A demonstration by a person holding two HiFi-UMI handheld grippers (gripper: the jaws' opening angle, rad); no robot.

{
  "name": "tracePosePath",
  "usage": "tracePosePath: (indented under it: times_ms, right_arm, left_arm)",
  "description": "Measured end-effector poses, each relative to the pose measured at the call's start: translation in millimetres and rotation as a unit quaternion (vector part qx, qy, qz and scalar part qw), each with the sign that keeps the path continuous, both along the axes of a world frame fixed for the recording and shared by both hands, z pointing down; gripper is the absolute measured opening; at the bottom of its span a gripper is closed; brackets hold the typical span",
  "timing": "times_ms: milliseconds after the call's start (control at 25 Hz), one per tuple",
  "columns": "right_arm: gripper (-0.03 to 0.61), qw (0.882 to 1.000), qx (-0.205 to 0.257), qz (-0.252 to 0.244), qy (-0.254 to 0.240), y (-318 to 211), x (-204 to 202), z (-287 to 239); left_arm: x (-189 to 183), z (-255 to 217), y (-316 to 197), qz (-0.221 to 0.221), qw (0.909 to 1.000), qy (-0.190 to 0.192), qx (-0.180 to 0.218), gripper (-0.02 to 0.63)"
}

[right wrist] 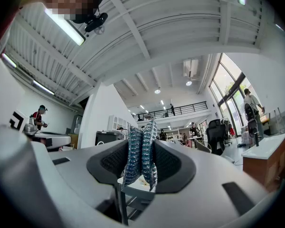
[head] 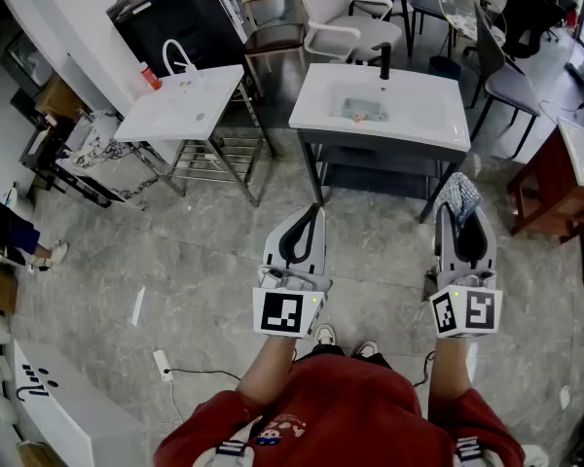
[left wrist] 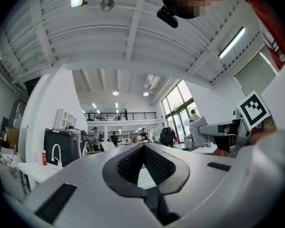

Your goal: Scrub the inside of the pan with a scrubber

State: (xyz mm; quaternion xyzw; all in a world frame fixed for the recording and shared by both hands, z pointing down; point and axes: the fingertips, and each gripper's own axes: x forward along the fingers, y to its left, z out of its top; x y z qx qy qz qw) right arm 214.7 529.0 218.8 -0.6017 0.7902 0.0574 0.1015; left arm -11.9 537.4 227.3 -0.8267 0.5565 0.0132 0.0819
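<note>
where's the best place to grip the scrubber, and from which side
Grip its lower half, with a pad on each flat face, much as the right gripper holds it now. The scrubber is a folded mesh pad standing upright between the jaws. Its top sticks out past the tips, which probably leaves that end free for scrubbing.

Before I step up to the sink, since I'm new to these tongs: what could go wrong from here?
The blue-and-silver mesh scrubber is pinched edge-on in the right tongs, with much of it sticking past the tips; hard pressing may pull it loose. The white power strip with its black cable lies on the grey floor to your left; a sideways step could catch it.
</note>
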Motion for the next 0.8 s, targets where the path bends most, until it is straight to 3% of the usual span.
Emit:
tracePosePath:
  times_ms: [520,800]
  right_arm:
    - [0.163,1.000,-0.002,-0.009,0.010,-15.7,-39.8,3.0]
    - [0.183,1.000,-0.011,-0.017,0.005,-30.4,-75.4,10.7]
  left_arm:
    - [-32.2,0.8,-16.4,0.005,0.9999,0.011,0.012,0.011]
    - [-69.4,6.1,-30.4,0.003,0.9998,0.017,0.008,0.011]
